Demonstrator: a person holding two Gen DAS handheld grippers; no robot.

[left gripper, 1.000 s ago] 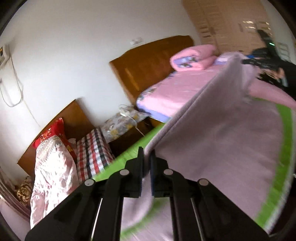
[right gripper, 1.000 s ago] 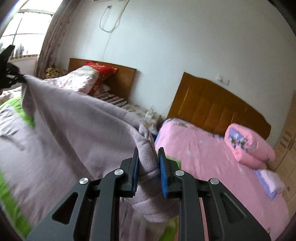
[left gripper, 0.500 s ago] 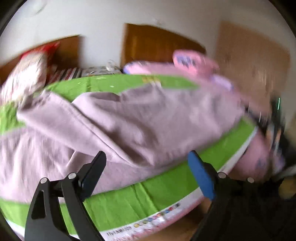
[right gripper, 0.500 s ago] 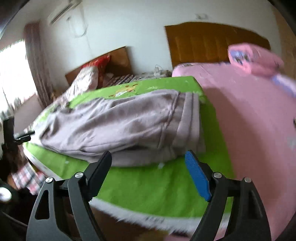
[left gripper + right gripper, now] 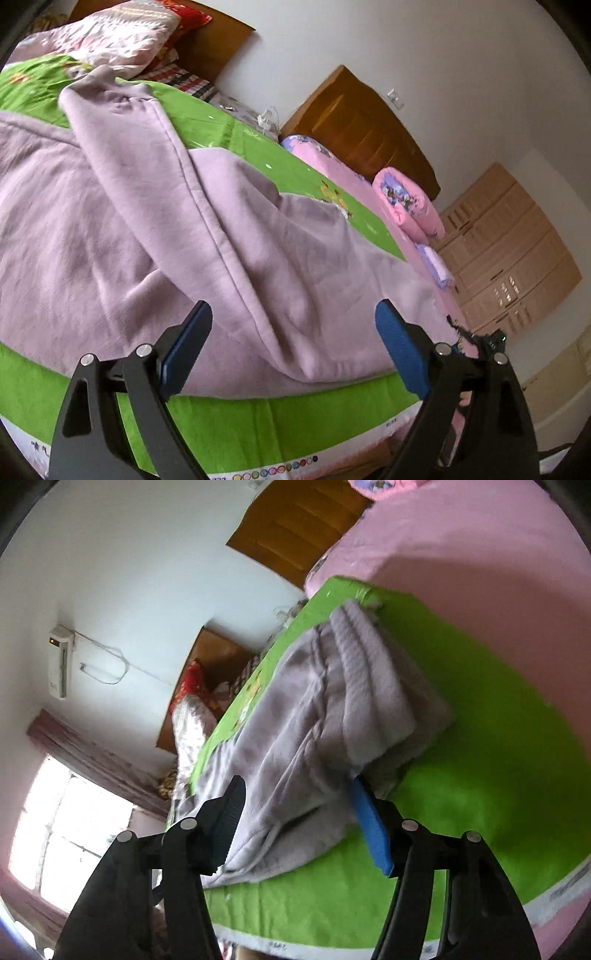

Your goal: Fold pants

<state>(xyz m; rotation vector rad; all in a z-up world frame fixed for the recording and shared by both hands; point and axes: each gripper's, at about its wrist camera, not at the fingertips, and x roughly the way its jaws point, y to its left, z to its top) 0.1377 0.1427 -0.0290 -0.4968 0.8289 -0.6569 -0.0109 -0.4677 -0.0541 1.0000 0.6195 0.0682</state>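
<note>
Left wrist view. Left gripper (image 5: 293, 347) spread wide, blue pads (image 5: 400, 354) clear of cloth, nothing pinched. Soft lilac fleece pants (image 5: 184, 229) lay heaped on the bright green printed mat (image 5: 280, 417), filling the frame from 9 o'clock through centre; a long seamed fold ran from 11 o'clock down toward 5 o'clock, its rounded near edge ending just above the gap between the fingers. Green mat showed bare at 6 o'clock with a white printed border. Pink bedsheet (image 5: 421, 251) beyond the mat at 3 o'clock, rolled pink quilt (image 5: 406, 203) on it. Brown wooden headboard (image 5: 362, 129) at 1 o'clock against white wall. Pale wooden wardrobe (image 5: 517, 258) at 3 o'clock. Second bed with floral quilt (image 5: 118, 33) at 11 o'clock.

Right wrist view, frame strongly rolled. Right gripper (image 5: 295, 812) part-spread, jaws closing. Same pants (image 5: 314, 720) lay on the green mat (image 5: 498, 738), ribbed waistband end toward 1 o'clock. Lower edge of cloth sat between the fingers; blue pad (image 5: 371, 830) at 5 o'clock tucked close beside the folded edge, black finger (image 5: 221, 819) at 7 o'clock lay over the cloth. Firm pressing on the cloth could not be told. Pink sheet (image 5: 480, 554) at 1 o'clock, headboard (image 5: 295, 528) at 12 o'clock, wall-mounted white unit (image 5: 59, 664) at 9 o'clock, bright window (image 5: 66, 830) at 8 o'clock.
</note>
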